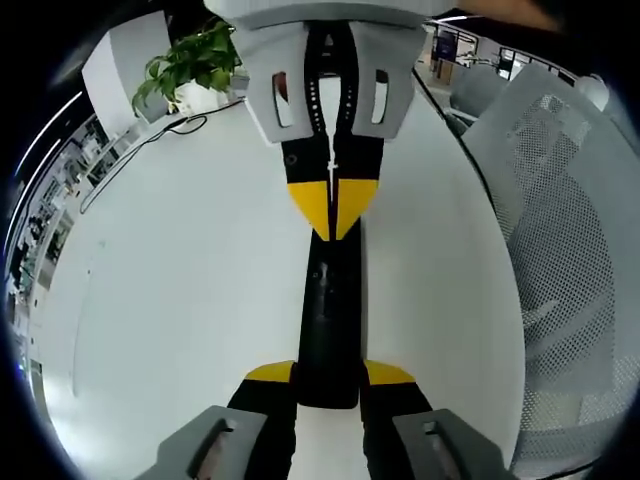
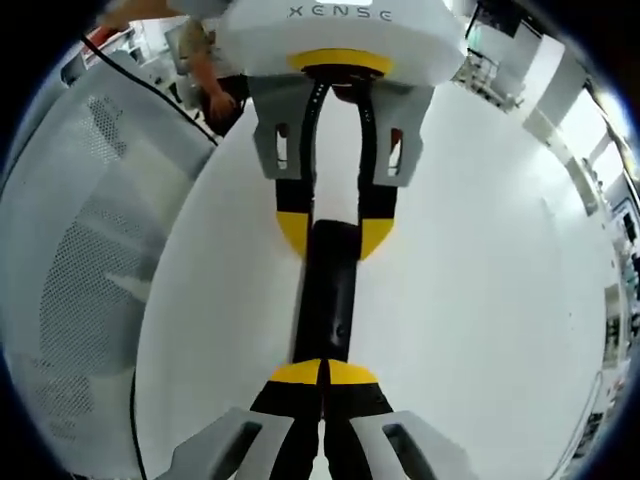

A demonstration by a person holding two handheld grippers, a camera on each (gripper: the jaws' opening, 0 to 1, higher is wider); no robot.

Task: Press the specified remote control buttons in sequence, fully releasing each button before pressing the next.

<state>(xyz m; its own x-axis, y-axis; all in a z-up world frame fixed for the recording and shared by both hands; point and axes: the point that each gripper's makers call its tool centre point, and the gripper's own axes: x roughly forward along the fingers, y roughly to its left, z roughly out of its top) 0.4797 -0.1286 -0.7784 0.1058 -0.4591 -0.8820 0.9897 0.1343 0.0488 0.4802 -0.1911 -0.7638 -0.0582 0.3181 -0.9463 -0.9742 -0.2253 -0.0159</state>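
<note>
A black remote point(image 1: 327, 320) lies lengthwise on the white bench point(image 1: 180, 300), running up the middle of the left gripper view, and the two tools face each other over it from opposite ends. The left hand-held gripper point(image 1: 328, 376) rises from the bottom of that view with its yellow-tipped jaws parted just enough to straddle the near end of the remote, one tip on each side; they look to be clamping it, most likely to pin the remote so it cannot slide while buttons are pushed. In the right gripper view the same remote point(image 2: 326, 300) runs up the centre, gripped at its far end by the left tool in the upper middle of the frame. The right hand-held gripper point(image 2: 323, 374) has its jaws brought together with nothing between them, the joined yellow tips forming one blunt point over the near end of the remote, which suits poking a single button; whether the tips actually touch the surface I cannot tell. A potted plant point(image 1: 190, 60) sits at the upper left of the left gripper view, and a mesh chair point(image 1: 565, 260) fills its right side.
</note>
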